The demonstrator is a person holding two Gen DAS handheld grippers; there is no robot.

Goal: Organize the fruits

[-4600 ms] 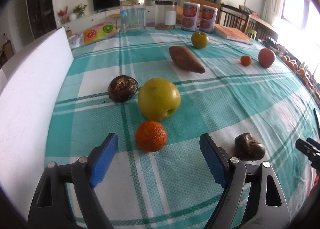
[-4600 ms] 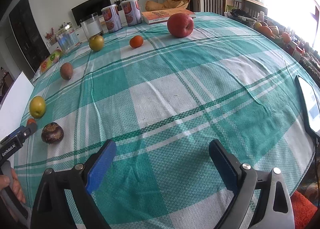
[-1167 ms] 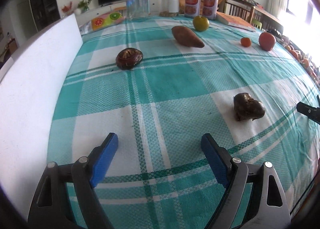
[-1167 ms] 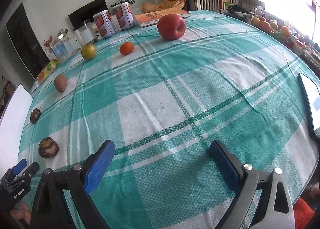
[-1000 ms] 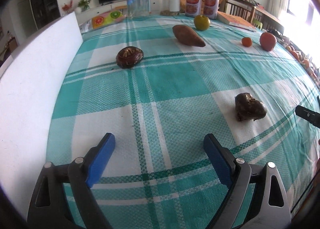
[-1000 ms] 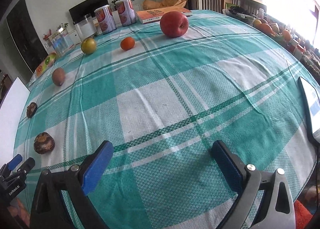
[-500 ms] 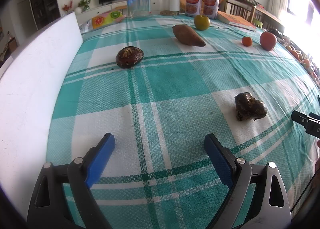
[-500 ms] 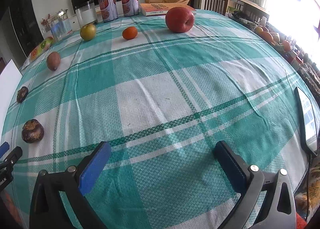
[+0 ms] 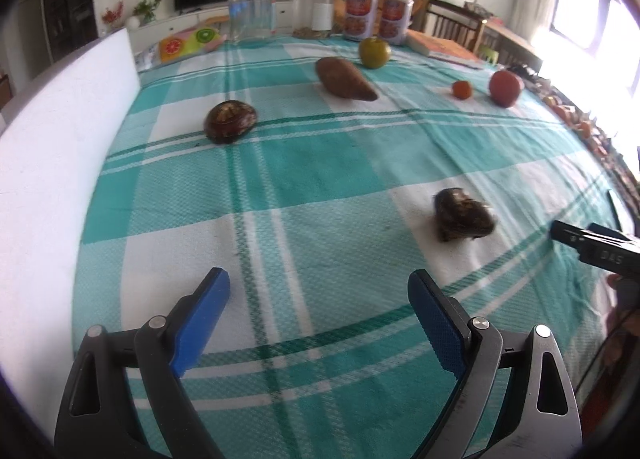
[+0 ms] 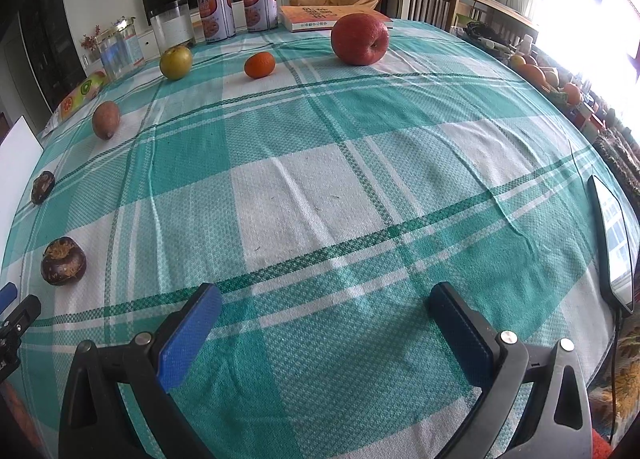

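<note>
My left gripper (image 9: 318,285) is open over the checked tablecloth (image 9: 304,163) with nothing between its fingers. A dark mangosteen (image 9: 464,215) lies ahead to its right, another mangosteen (image 9: 231,121) further off to the left. Beyond lie a sweet potato (image 9: 344,79), a green fruit (image 9: 374,53), a small tangerine (image 9: 462,89) and a red apple (image 9: 505,87). My right gripper (image 10: 326,301) is also open and empty. From it I see the red apple (image 10: 360,39), tangerine (image 10: 259,65), green fruit (image 10: 175,62), sweet potato (image 10: 106,119) and both mangosteens (image 10: 63,261) (image 10: 42,187).
A white board (image 9: 52,147) stands along the table's left side. At the far edge stand a glass jar (image 9: 251,13), a clear canister (image 9: 314,11), two printed tins (image 9: 378,15) and a book (image 10: 320,17). A phone (image 10: 612,235) lies at the right edge.
Both views have tipped a little; the far fruits sit lower in the frames than a second ago. The orange and yellow fruit seen before the left gripper 4.6 s ago are out of view.
</note>
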